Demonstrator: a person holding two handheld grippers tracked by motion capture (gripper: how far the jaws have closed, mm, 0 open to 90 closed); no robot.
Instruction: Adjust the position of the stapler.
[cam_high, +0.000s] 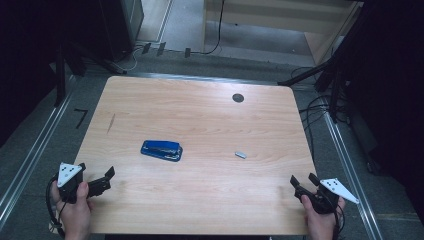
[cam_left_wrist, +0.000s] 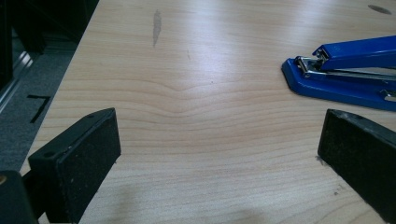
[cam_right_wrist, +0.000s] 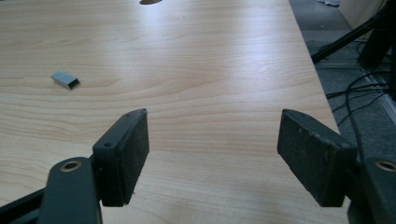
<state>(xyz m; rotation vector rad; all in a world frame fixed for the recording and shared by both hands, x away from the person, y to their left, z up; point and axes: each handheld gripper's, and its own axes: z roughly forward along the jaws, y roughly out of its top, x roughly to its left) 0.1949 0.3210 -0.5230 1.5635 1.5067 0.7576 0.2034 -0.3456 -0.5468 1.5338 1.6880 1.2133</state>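
A: Start at the near edge. How do the claws stand?

B: The left claw (cam_high: 102, 181) sits at the near left corner of the bench (cam_high: 200, 210), jaws spread wide, nothing between them. The right claw (cam_high: 302, 182) is at the near right corner, also agape and empty.

A: And the things to pick up?

B: The blue stapler (cam_high: 161, 150) lies mid-bench, left of centre, its long axis running left to right. It is farther in and to the right of the left claw, which looks the nearer one. The small strip of staples (cam_high: 240, 155) lies to the stapler's right, well apart, farther in and left of the right claw.
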